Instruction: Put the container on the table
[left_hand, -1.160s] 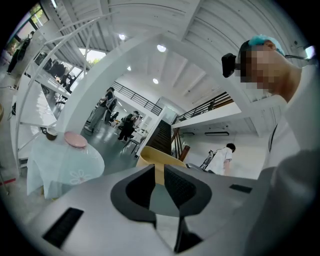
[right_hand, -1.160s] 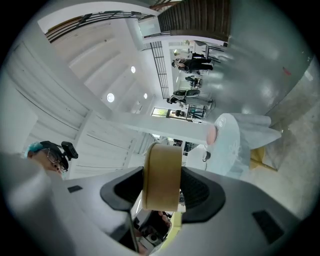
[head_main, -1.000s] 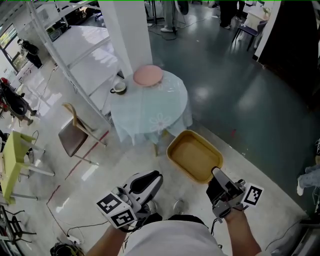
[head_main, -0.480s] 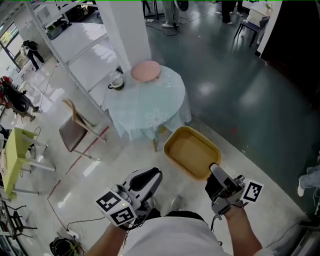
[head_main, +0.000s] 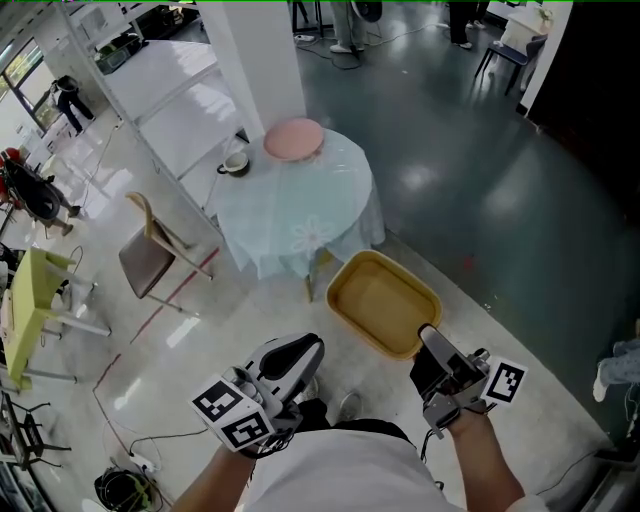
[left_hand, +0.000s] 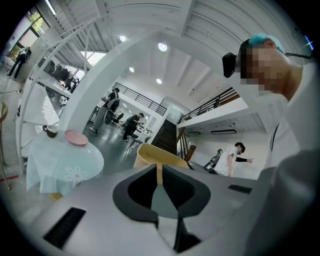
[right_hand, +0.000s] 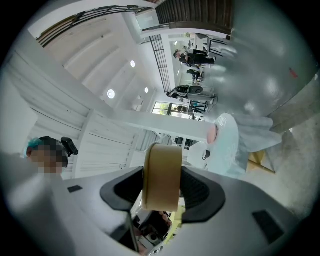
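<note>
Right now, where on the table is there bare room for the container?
The table is bare across its middle and near side, around the flower print. It is crowded only at the far edge: a pink plate with a cup beside it. The container hangs in the right gripper.

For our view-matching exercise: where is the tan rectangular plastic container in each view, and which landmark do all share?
Head view: tan rectangular plastic container, lower centre.
Left gripper view: container, centre, just above jaws.
Right gripper view: container rim, edge-on between jaws.
Shared landmark: round cloth-covered table.

No legible text, labels or numbers anywhere.
</note>
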